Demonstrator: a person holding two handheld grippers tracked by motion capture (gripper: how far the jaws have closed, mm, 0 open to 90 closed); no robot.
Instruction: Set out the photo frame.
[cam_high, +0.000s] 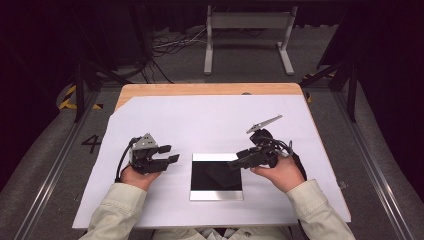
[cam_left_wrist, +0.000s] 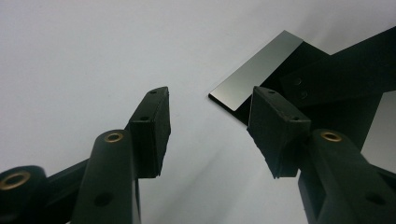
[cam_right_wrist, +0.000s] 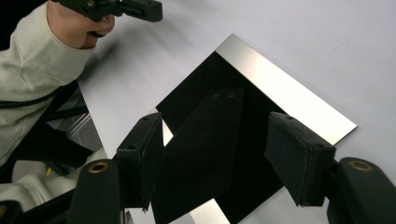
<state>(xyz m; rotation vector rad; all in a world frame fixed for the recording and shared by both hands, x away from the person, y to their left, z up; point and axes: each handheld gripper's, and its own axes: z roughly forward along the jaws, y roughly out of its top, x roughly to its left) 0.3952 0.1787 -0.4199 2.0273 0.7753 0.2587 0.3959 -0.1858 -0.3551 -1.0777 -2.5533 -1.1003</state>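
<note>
early stage judged: the mirrored plate (cam_high: 216, 177) is seen lying flat on the white sheet (cam_high: 210, 125) over the counter, ungrasped, right tool (cam_high: 234, 164) jaws apart above its right edge, left tool (cam_high: 172, 153) jaws apart just left of it.

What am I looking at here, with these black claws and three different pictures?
A person sits at a table covered with a white sheet and holds a two-jaw hand tool in each hand. The high view looks down from above: the left gripper and the right gripper both stand open, holding nothing. The other two pictures come from small cameras riding on each gripper, looking along its black jaws. Between the hands lies a square mirror-like plate, dark in the middle with bright edges. The right gripper's jaws hover over it, and their reflection shows in it.
</note>
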